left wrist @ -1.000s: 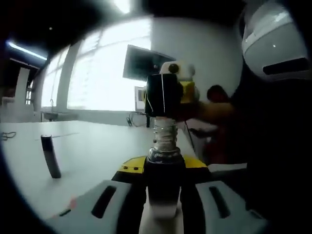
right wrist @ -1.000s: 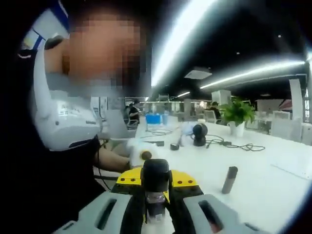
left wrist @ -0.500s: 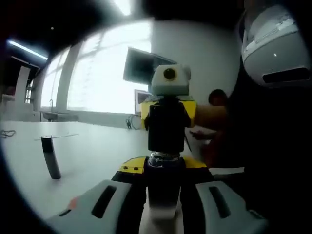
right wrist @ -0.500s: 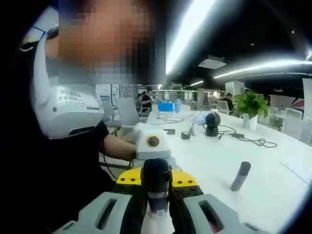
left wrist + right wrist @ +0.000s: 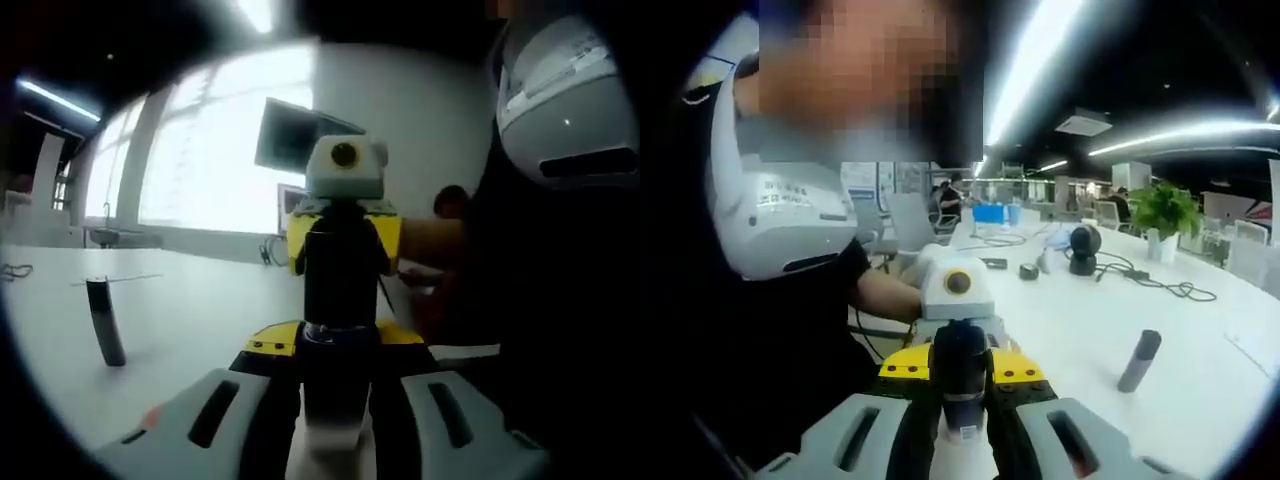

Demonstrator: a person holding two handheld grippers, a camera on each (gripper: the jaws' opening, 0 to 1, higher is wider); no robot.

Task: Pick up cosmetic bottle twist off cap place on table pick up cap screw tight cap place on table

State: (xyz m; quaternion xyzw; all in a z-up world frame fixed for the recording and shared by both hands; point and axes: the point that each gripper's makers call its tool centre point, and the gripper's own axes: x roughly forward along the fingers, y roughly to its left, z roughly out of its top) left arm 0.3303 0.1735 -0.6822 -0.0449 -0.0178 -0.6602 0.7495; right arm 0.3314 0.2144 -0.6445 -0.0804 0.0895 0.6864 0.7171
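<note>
In the left gripper view my left gripper is shut on the dark cosmetic bottle, held up over the white table. The black cap sits on the bottle's neck and covers it. My right gripper faces me there, shut on that cap. In the right gripper view my right gripper grips the black cap between its jaws. The left gripper comes in just beyond the cap, in line with it.
A dark slim cylinder stands upright on the table. A person in a white and black top stands close behind. A black round device, cables and a potted plant lie farther along the table.
The cap came down onto the bottle's bare threaded neck, which is now covered. The two grippers have drawn closer together, end to end.
</note>
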